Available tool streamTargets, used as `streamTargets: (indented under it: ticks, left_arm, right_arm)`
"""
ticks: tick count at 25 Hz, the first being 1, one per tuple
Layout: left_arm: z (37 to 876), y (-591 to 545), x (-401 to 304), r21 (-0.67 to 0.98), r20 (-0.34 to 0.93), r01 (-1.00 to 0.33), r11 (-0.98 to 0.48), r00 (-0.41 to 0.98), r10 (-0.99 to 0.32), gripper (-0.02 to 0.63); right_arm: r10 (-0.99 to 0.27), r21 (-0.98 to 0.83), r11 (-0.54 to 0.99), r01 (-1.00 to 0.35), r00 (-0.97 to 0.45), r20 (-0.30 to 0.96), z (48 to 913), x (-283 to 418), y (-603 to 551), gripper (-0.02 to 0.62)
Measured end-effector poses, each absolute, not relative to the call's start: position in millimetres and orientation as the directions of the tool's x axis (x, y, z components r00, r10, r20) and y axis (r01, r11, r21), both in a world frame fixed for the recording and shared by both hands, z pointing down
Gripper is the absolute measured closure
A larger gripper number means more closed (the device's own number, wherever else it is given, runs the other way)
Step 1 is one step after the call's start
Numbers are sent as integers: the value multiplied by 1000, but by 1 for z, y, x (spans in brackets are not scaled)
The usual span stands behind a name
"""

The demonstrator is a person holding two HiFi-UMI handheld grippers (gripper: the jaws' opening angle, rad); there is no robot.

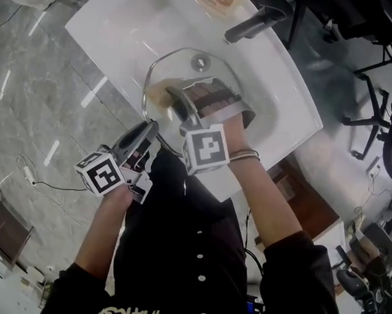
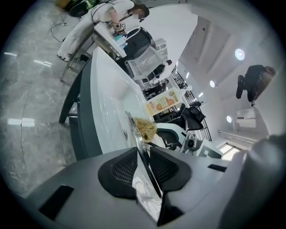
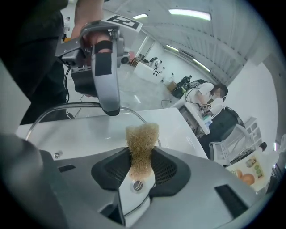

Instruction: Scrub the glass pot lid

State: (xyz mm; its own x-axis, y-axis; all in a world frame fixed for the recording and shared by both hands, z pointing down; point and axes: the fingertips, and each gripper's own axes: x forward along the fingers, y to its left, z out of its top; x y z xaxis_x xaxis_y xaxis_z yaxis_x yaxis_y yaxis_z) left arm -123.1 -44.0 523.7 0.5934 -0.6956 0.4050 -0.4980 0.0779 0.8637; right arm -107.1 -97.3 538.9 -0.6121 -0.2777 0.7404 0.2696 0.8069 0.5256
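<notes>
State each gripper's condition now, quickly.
Left gripper: closed on the rim of the round clear glass pot lid.
Right gripper: closed on the tan fibrous scrubbing pad.

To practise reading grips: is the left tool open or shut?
Shut on the glass lid: the left tool's pads press its rim from both sides.

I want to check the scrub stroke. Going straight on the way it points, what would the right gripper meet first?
Most likely the glass pot lid: the scrubber in the right gripper leads and sits close to the glass. The left gripper on the lid's rim stands aside; depth is unclear.
</notes>
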Motion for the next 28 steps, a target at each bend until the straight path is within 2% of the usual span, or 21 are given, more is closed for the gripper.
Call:
streamTargets:
  ticks: [17,28]
  left_arm:
    - [525,-44,-124,872,393,-485,70,608,-690,500]
    - [525,-44,-124,886,384,-456,88,612,-692,505]
  right_arm:
    - [-179,498,791,356,-643,744,535,-106,-56,449]
    - [-82,447,771,453,-626,776,538,-82,-30,451]
